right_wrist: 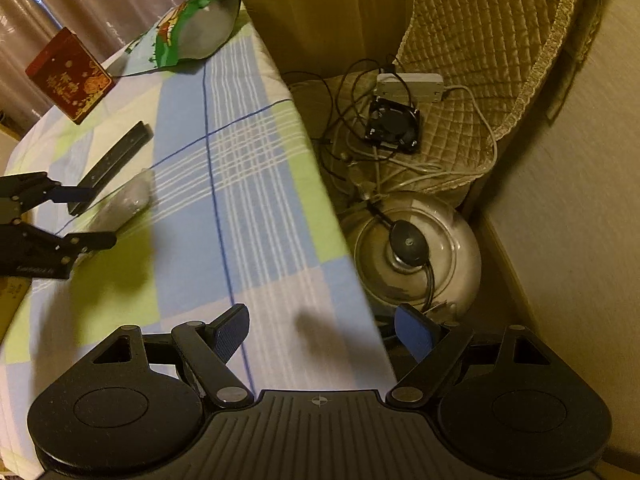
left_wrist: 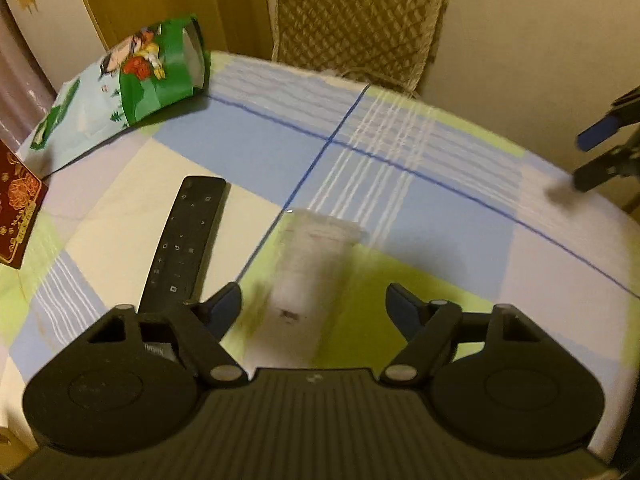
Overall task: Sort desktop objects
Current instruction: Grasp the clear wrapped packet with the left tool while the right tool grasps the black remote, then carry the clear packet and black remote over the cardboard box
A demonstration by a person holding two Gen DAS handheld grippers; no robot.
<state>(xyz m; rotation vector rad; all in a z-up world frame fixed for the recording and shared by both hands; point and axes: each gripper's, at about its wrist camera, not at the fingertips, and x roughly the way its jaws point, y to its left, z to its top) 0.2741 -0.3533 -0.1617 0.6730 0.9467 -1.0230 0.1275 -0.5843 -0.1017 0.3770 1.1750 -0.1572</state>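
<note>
My left gripper (left_wrist: 314, 304) is spread wide and empty, and the pale translucent plastic tube (left_wrist: 310, 264) lies on the checked blue-and-green tablecloth (left_wrist: 400, 216) straight ahead between its fingers, long axis running away along my line of reach. The black slim remote control (left_wrist: 184, 240) lies just left of the tube, roughly parallel. My right gripper (right_wrist: 320, 332), also wide and empty, sits well right of the tube at the cloth's edge, so I judge the left is nearer.

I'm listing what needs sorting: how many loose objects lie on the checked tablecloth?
4. A green snack bag at the far left corner, a red patterned box at the left edge, a black remote control mid-table, and a clear plastic container beside it. Others may be hidden.
</note>
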